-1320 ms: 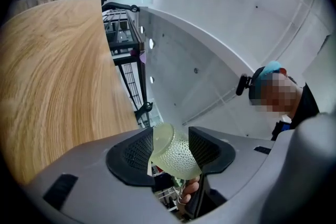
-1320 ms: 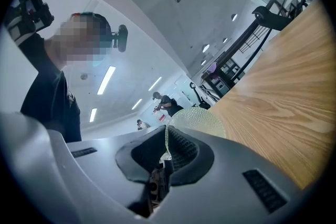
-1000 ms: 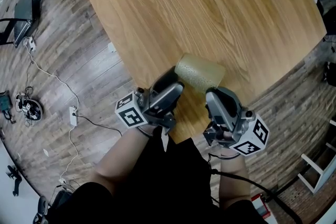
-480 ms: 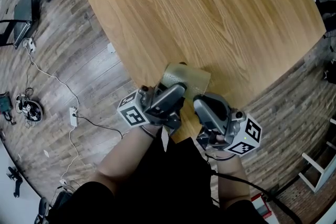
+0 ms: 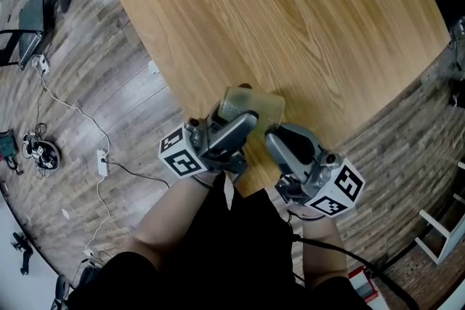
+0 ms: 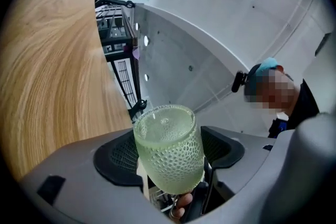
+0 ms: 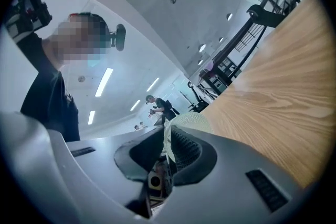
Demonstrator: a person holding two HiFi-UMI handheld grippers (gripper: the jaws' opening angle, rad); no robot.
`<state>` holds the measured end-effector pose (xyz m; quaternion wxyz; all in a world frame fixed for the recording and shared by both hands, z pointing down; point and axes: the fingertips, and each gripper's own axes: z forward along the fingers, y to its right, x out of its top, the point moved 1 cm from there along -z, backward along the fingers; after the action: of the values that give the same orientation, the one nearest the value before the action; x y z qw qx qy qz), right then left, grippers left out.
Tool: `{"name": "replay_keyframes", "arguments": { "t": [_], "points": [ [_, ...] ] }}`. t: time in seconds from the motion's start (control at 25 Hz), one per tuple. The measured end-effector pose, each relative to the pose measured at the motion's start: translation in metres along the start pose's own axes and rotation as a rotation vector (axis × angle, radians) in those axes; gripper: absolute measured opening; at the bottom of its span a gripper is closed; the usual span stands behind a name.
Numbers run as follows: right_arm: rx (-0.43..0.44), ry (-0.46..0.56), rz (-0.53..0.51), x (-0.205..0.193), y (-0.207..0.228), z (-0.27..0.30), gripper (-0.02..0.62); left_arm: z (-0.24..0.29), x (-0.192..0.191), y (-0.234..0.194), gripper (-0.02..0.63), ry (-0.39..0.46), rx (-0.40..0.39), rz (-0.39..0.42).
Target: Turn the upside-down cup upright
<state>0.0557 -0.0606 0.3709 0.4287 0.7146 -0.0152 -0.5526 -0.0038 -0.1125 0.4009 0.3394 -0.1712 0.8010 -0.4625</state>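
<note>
The cup (image 5: 254, 105) is a pale green dimpled glass, held off the wooden table (image 5: 290, 11) above its near corner. It lies roughly level, its closed base pointing away from me. My left gripper (image 5: 236, 120) has the cup's body (image 6: 168, 149) between its wide jaws, which are closing. The black pads (image 6: 123, 155) stand close at each side, and I see no firm press. My right gripper (image 5: 272, 134) is shut on the thin wall at the cup's rim (image 7: 191, 120), on the near end.
The table's near corner and edges lie just under both grippers. On the wood floor at the left are cables and a power strip (image 5: 102, 160). Black racks (image 6: 118, 34) stand beyond the table's far side.
The cup has moved left and nearer to me, turning from lying across to pointing away. The right gripper has come left against the left one.
</note>
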Motion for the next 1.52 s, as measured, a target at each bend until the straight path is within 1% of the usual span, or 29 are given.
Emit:
{"name": "replay_keyframes", "arguments": {
  "t": [0.16,0.24,0.32,0.36,0.44,0.52,0.6,0.64,0.68,0.72,0.84,0.92,1.08,1.2,1.28,1.52],
  "points": [
    [-0.053,-0.041,-0.049,0.0,0.009,-0.001,0.026,0.003,0.003,-0.002,0.364,-0.043,0.043,0.097],
    [-0.091,-0.056,-0.068,-0.001,0.014,-0.004,0.053,0.004,0.004,-0.001,0.364,-0.067,0.068,0.159],
    [-0.139,-0.078,-0.091,-0.003,0.022,-0.007,0.071,0.006,0.006,-0.001,0.364,-0.105,0.099,0.243],
    [-0.168,-0.091,-0.103,-0.003,0.028,-0.009,0.072,0.007,0.006,-0.002,0.364,-0.132,0.118,0.297],
    [-0.248,-0.12,-0.125,-0.006,0.042,-0.016,0.072,0.009,0.003,-0.005,0.364,-0.209,0.162,0.437],
    [-0.352,-0.154,-0.154,-0.009,0.058,-0.027,0.072,0.011,-0.006,-0.008,0.364,-0.306,0.202,0.602],
    [-0.448,-0.2,-0.206,-0.014,0.071,-0.036,0.069,0.013,-0.018,-0.013,0.364,-0.407,0.232,0.744],
    [-0.487,-0.226,-0.237,-0.016,0.077,-0.04,0.062,0.013,-0.025,-0.015,0.364,-0.45,0.243,0.791],
    [-0.518,-0.251,-0.264,-0.019,0.081,-0.043,0.039,0.014,-0.031,-0.017,0.364,-0.487,0.254,0.828],
    [-0.54,-0.273,-0.283,-0.021,0.085,-0.045,0.028,0.016,-0.036,-0.018,0.364,-0.519,0.263,0.861],
    [-0.581,-0.334,-0.313,-0.028,0.092,-0.048,0.015,0.021,-0.052,-0.022,0.364,-0.603,0.274,0.964],
    [-0.594,-0.367,-0.329,-0.032,0.094,-0.048,0.015,0.021,-0.063,-0.027,0.364,-0.666,0.287,1.033],
    [-0.594,-0.402,-0.342,-0.043,0.095,-0.043,0.014,0.015,-0.083,-0.041,0.364,-0.796,0.304,1.156],
    [-0.602,-0.424,-0.341,-0.052,0.098,-0.042,0.014,0.014,-0.093,-0.044,0.364,-0.846,0.304,1.237],
    [-0.609,-0.434,-0.336,-0.055,0.099,-0.044,0.014,0.014,-0.097,-0.046,0.364,-0.853,0.305,1.26],
    [-0.617,-0.432,-0.321,-0.057,0.103,-0.049,0.014,0.007,-0.106,-0.059,0.365,-0.892,0.326,1.281]
  ]
}}
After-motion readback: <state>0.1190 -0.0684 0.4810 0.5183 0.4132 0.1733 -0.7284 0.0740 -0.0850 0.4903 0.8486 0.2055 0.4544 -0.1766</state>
